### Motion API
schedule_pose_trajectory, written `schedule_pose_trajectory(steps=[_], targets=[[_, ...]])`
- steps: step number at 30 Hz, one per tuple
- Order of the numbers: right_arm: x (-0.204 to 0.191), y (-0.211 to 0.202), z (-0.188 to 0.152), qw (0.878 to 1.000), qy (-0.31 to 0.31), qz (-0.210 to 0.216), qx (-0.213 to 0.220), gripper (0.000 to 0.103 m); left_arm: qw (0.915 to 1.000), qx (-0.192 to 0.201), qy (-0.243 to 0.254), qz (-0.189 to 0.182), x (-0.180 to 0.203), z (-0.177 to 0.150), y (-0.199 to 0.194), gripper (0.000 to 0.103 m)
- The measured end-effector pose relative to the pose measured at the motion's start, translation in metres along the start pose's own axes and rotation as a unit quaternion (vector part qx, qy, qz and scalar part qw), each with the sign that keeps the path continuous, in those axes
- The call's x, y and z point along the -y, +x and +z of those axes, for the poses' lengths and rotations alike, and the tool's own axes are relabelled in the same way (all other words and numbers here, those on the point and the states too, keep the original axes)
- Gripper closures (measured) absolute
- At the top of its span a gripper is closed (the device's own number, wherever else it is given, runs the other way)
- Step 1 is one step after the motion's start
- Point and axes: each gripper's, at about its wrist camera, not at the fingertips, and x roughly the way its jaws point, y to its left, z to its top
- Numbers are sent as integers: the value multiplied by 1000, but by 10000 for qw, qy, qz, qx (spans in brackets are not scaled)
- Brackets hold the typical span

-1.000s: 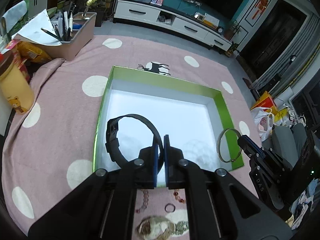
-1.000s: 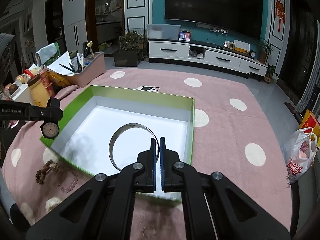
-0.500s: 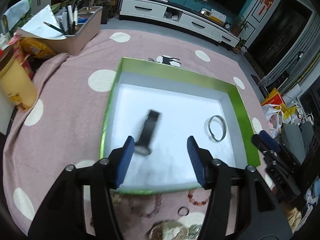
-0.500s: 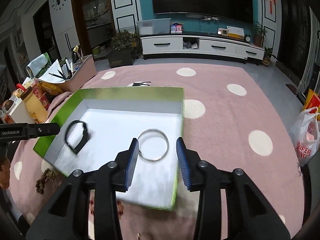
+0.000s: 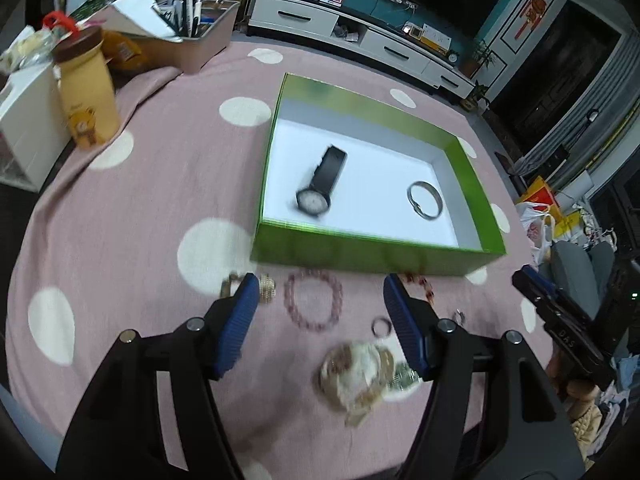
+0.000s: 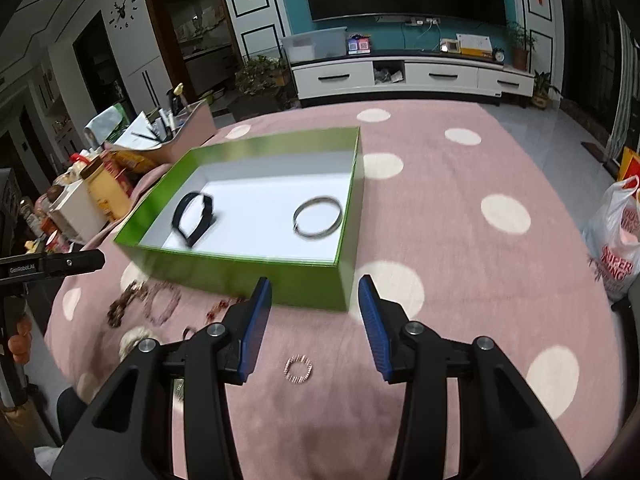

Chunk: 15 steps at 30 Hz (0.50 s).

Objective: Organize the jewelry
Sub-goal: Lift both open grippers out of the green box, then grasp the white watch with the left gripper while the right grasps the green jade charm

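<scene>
A green box (image 5: 360, 254) stands on the pink dotted cloth. Inside it lie a black watch (image 5: 320, 184) and a silver bangle (image 5: 425, 200); both also show in the right wrist view, watch (image 6: 192, 220) and bangle (image 6: 318, 216). My left gripper (image 5: 320, 284) hovers over the cloth in front of the box, jaws opening with nothing between the pads. Under it lies a pink bead bracelet (image 5: 314, 304), with a small ring (image 5: 381, 326) and a jewelry pile (image 5: 364, 368) nearby. My right gripper (image 6: 315, 284), jaws opening and empty, is before the box's near wall (image 6: 240, 276), above a small beaded ring (image 6: 298, 368).
A yellow bottle (image 5: 88, 104), a white box (image 5: 24, 128) and a pink bin of pens (image 5: 192, 40) crowd the table's far left. More bracelets (image 6: 160, 304) lie left of the right gripper. A plastic bag (image 6: 616, 240) sits on the floor at right.
Both grippers opened: the left let go of the watch, the right of the bangle, and both now lie in the box. Both grippers drew back to in front of the box.
</scene>
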Motion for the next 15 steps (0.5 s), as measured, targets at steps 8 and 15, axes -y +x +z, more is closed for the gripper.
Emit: schedule_pose_trajectory(steps=[8, 15], targets=[[-18, -1, -32, 9990, -129, 259, -341, 48, 9997, -237, 20, -26, 3, -40, 1, 35], [-37, 4, -55, 9959, -383, 525, -624, 48, 9986, -507, 136, 63, 8, -66, 18, 35]])
